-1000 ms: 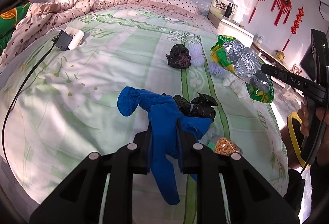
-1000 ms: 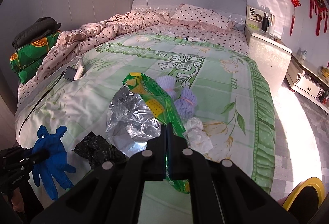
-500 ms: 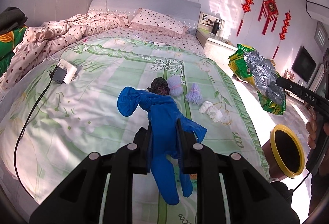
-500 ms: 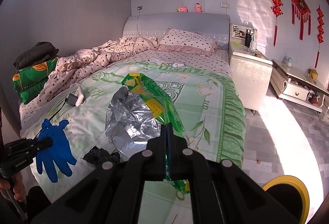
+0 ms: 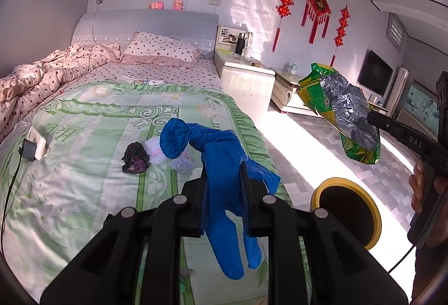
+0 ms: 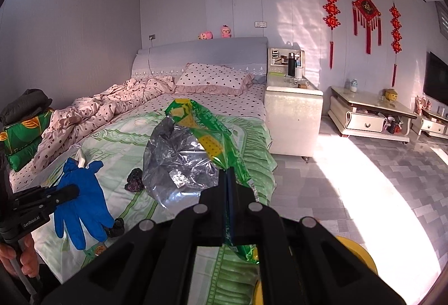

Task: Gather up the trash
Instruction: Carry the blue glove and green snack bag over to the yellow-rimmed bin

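Note:
My left gripper (image 5: 224, 165) is shut on a blue rubber glove (image 5: 221, 162) that hangs between its jaws, above the foot of the bed (image 5: 92, 154). The same blue glove (image 6: 81, 201) shows at the left of the right wrist view. My right gripper (image 6: 228, 173) is shut on a green and silver snack bag (image 6: 190, 154), held in the air. In the left wrist view that snack bag (image 5: 341, 114) hangs above the floor, over and beyond a yellow-rimmed trash bin (image 5: 347, 212). A black crumpled bag (image 5: 135, 158) and pale lilac wads (image 5: 182, 162) lie on the bed.
A charger and power strip (image 5: 35, 148) with a cable lie at the bed's left. A white bedside cabinet (image 6: 294, 120) and a low table (image 6: 369, 114) stand to the right. A rumpled dotted quilt (image 6: 112, 106) covers the bed's far left. The tiled floor (image 6: 350, 187) lies sunlit.
Both grippers have risen and pulled back from the bed toward its right, each still carrying its piece. The yellow-rimmed bin has come into view below the snack bag.

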### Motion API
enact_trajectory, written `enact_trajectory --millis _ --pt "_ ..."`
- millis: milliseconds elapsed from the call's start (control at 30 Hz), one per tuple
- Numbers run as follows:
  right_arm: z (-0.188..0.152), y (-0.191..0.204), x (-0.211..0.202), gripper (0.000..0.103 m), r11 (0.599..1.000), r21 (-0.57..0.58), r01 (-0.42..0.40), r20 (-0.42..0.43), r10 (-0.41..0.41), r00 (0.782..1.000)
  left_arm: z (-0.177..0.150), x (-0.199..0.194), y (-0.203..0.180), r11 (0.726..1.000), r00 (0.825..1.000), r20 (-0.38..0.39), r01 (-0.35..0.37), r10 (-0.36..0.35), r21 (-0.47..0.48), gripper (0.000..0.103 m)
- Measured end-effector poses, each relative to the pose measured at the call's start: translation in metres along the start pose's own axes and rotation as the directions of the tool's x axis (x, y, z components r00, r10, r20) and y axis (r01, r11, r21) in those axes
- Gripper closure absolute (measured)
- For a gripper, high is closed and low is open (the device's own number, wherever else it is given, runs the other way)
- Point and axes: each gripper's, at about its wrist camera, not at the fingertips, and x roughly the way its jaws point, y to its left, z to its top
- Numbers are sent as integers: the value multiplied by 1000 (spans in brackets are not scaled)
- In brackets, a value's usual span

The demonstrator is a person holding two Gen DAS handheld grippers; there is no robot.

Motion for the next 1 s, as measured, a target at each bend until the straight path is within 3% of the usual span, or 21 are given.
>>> enact_trajectory --millis 200,567,1000 --pt "-11 -58 -21 102 995 71 75 4 -76 997 10 33 -70 993 995 -36 97 -95 62 85" --pt "-60 -145 -28 102 961 195 196 -73 -185 980 -6 108 -184 963 963 -153 240 -220 127 85" --pt "-117 -208 7 102 909 318 269 -201 -213 956 -60 180 -256 925 914 -296 337 -277 175 84"
